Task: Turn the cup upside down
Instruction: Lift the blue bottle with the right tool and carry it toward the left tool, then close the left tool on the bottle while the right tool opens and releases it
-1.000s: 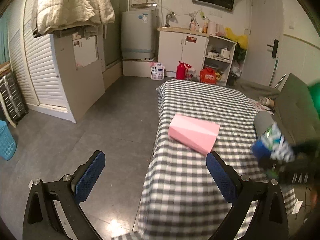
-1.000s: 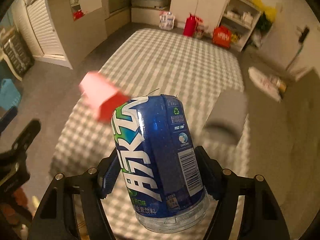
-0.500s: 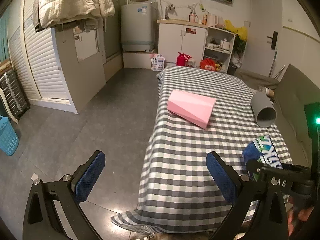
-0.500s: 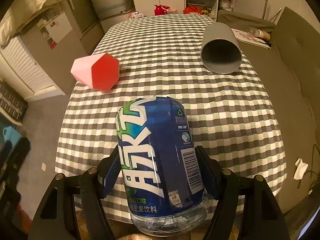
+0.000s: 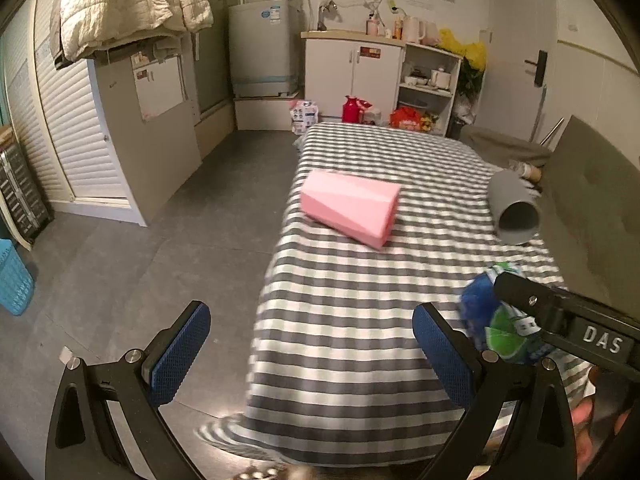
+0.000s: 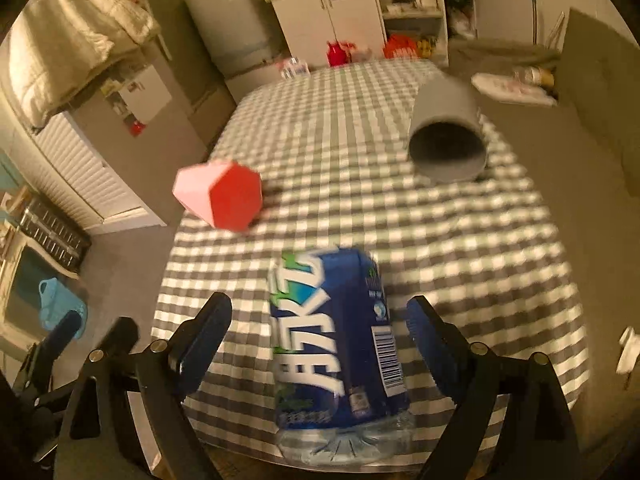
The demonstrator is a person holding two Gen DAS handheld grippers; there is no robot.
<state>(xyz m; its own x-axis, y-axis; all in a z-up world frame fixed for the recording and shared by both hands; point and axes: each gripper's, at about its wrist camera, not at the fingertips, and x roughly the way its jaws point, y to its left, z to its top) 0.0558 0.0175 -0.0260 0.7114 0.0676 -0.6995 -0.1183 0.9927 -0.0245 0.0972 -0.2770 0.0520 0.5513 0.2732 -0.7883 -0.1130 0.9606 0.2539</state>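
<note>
Half a second ago the right tool (image 6: 318, 344) clamped the blue cup (image 6: 338, 344); now its jaws stand apart, clear of both sides, and the cup sits upside down on the tabletop (image 6: 460, 240), clear base uppermost (a cut-off drinks bottle, by its label). The flip itself looks done; what is left, I judge, is backing the tool away without knocking it. A pink cup (image 6: 218, 194) and a grey cup (image 6: 448, 136) lie on their sides farther back, untouched. Off to the side, the left tool (image 5: 310, 354) hangs released and empty.
</note>
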